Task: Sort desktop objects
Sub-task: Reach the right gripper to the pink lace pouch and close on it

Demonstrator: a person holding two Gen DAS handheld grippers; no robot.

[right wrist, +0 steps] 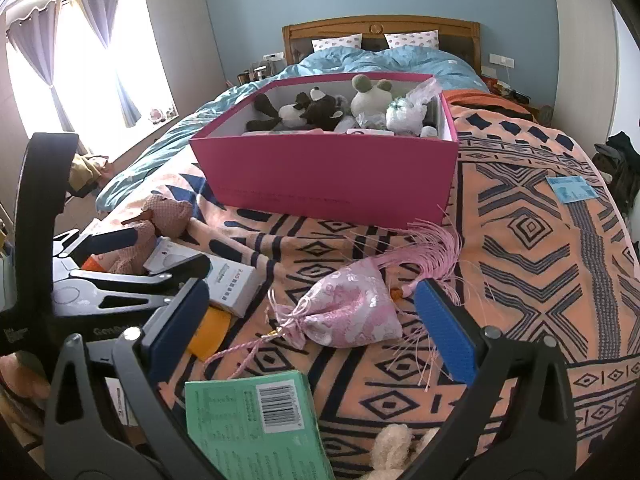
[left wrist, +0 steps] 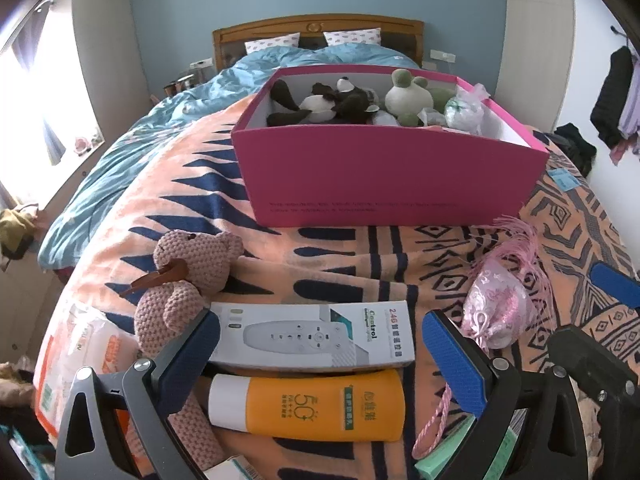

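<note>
Left tool (left wrist: 320,360) hangs wide open and empty low over the bed, its blue pads (left wrist: 456,364) standing either side of two things lying crosswise: the white remote box (left wrist: 312,336) and, just nearer the camera, the orange tube (left wrist: 316,406). Both run with their long axis left to right across the frame, so the pads would have to close on the ends rather than the flanks; my guess is a turn of the wrist is needed first. A knitted bear (left wrist: 188,280) touches the left pad.

Right tool (right wrist: 316,320), also wide open and holding nothing, frames the pink pouch (right wrist: 348,308), which lies centre frame between its pads, cord toward lower left, tassel toward upper right. The right hand is plainly the nearer one to it. A green box (right wrist: 256,424) sits at the bottom edge.

Beyond both, upper centre, the pink bin (right wrist: 332,180) holds soft toys.
</note>
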